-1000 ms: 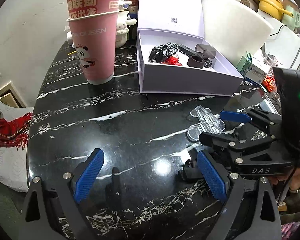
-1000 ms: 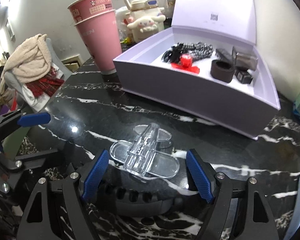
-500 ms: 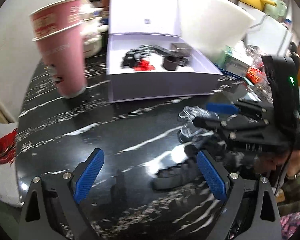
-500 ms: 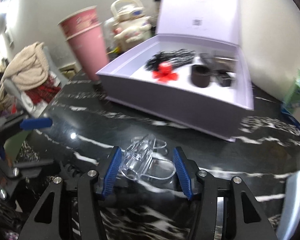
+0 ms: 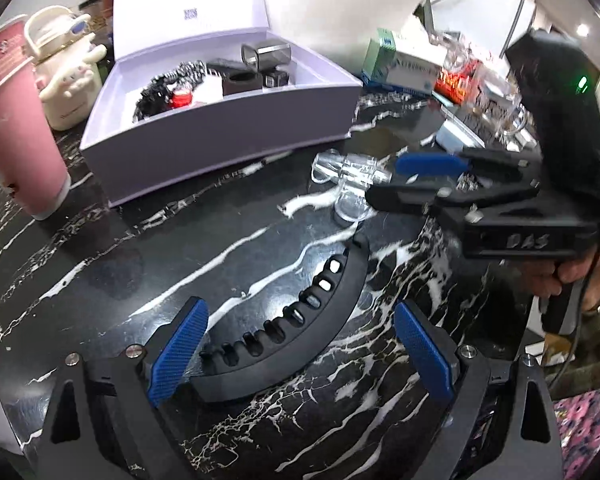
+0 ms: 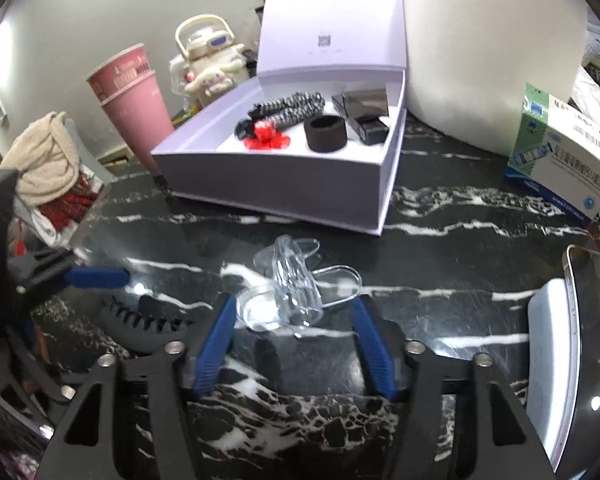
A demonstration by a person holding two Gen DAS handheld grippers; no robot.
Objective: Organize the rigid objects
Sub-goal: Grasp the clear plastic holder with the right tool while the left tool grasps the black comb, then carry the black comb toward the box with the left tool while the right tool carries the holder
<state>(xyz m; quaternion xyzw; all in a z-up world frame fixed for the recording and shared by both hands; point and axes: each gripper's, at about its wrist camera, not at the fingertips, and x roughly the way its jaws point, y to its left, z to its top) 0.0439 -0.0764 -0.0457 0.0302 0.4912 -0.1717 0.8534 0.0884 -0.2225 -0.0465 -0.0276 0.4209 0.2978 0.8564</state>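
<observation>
A clear plastic clip (image 6: 296, 288) lies on the black marble table (image 6: 440, 248), also in the left wrist view (image 5: 350, 182). My right gripper (image 6: 294, 334) is partly closed around its near end, pads beside it; it also shows in the left wrist view (image 5: 416, 178). A curved black comb-like piece (image 5: 300, 312) lies between the open fingers of my left gripper (image 5: 300, 360), and shows in the right wrist view (image 6: 140, 320). The open lilac box (image 5: 220, 128) holds a black ring (image 6: 326, 132), a red piece (image 6: 266, 136) and dark items.
Stacked pink paper cups (image 5: 8, 120) and a cream character bottle (image 5: 66, 80) stand left of the box. A medicine carton (image 6: 564, 160) and a phone (image 6: 580, 360) lie at right. A large white shape (image 6: 492, 48) stands behind the box.
Both grippers swung right and forward. The black comb-like piece now lies between my left fingers. My right fingers narrowed from wide open to close around the clear clip.
</observation>
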